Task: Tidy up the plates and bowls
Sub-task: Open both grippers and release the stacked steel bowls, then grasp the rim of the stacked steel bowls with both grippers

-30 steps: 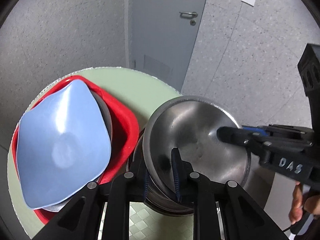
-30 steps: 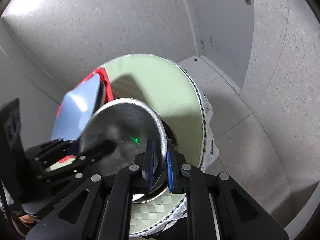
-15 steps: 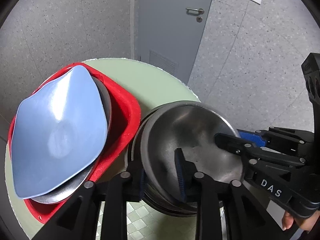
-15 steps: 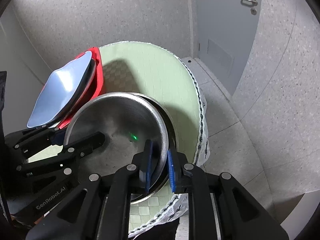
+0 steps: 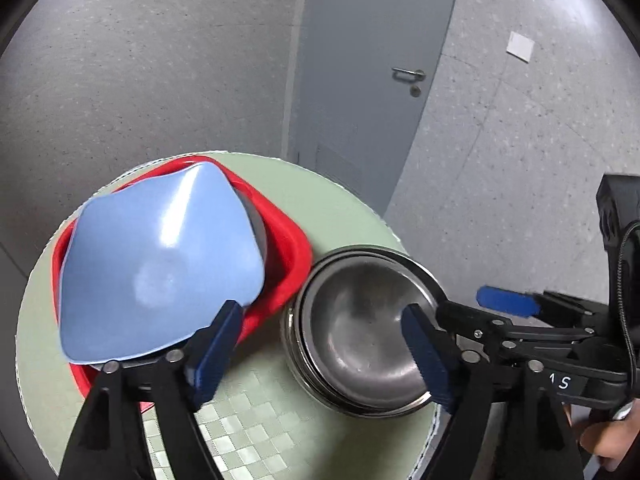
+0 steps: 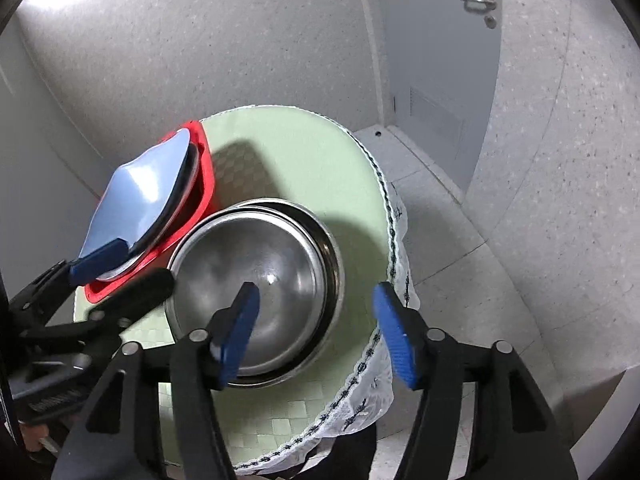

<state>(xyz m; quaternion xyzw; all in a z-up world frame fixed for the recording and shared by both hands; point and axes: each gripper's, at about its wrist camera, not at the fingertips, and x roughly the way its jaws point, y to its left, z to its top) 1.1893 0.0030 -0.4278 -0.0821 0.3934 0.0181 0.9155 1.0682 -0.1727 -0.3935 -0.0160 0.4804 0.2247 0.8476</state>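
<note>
A stack of steel bowls [image 5: 360, 336] [image 6: 260, 288] sits nested on the round green table [image 5: 312, 212] [image 6: 304, 160]. To its left a blue plate [image 5: 160, 264] [image 6: 136, 196] lies on a steel plate inside a red tray [image 5: 288, 248] [image 6: 204, 168]. My left gripper [image 5: 320, 348] is open above the bowls' near left rim, and it also shows in the right wrist view [image 6: 120, 268]. My right gripper [image 6: 316, 328] is open over the bowls' right rim, and it also shows in the left wrist view [image 5: 492, 304]. Neither holds anything.
The table's green checked cloth has a white lace edge [image 6: 372, 364] hanging at the right. A grey door [image 5: 372, 80] and speckled walls stand behind the table. The tiled floor [image 6: 460, 248] lies to the right.
Both grippers have let go of the top steel bowl, opened wide and drawn back upward. The bowl now rests nested in the stack.
</note>
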